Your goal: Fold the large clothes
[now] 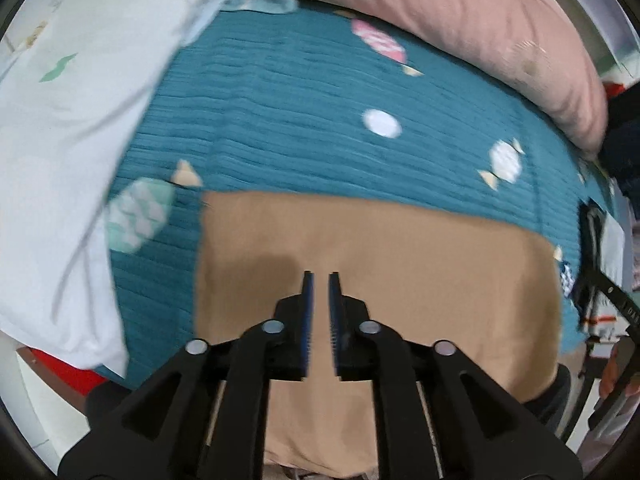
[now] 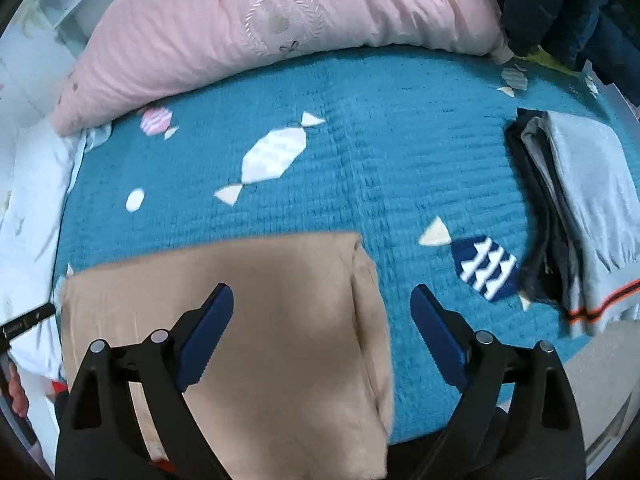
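The tan garment (image 2: 256,320) lies folded flat at the near edge of the teal bedspread (image 2: 360,140), hanging slightly over it. The left gripper (image 1: 321,280) hovers above it, jaws narrow and empty; the right gripper (image 2: 322,300) is spread wide over its right fold. It looks soft, light and limp, best pinched at a corner. Farther off sit folded clothes (image 2: 580,216) and a pink pillow (image 2: 280,20).

You've got a teal bed (image 2: 360,140) w/ tan garment (image 2: 280,320) bottom centre, pink pillow (image 2: 280,20) at top, folded stack (image 2: 580,220) at right.
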`<action>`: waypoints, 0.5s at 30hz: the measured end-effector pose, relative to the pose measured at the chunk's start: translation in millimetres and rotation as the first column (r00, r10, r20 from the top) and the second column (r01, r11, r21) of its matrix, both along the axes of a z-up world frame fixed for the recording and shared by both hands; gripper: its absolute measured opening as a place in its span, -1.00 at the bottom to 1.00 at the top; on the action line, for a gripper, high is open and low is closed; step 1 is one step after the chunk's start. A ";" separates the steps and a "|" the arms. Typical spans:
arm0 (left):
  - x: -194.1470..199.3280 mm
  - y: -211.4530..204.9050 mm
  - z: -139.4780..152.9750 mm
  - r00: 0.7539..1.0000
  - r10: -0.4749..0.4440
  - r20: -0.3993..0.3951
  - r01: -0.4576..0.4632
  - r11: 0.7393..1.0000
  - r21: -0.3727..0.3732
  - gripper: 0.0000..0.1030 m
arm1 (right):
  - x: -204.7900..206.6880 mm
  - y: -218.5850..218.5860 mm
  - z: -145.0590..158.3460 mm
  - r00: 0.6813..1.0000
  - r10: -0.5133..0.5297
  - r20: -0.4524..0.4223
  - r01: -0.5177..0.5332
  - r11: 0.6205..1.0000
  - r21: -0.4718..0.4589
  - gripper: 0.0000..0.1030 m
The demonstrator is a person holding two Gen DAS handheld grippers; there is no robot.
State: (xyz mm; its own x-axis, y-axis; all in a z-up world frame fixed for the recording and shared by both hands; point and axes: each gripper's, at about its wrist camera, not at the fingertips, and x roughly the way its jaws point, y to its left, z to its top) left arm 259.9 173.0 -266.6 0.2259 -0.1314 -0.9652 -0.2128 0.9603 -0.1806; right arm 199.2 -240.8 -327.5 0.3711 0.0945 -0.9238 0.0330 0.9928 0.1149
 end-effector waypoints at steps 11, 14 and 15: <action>25.3 -106.6 -8.4 0.995 -0.104 0.002 0.103 0.991 -0.085 0.00 | -40.4 -49.1 -78.0 0.961 -0.094 -0.259 0.145 0.972 0.186 0.80; 38.7 -121.0 -19.8 0.994 -0.108 -0.018 0.106 0.991 -0.087 -0.02 | -50.3 -52.2 -94.8 0.950 -0.084 -0.301 0.167 0.951 0.261 0.80; 45.0 -124.7 -29.1 0.994 -0.104 -0.040 0.102 0.993 -0.061 -0.21 | -52.8 -52.5 -99.5 0.948 -0.082 -0.307 0.174 0.942 0.286 0.80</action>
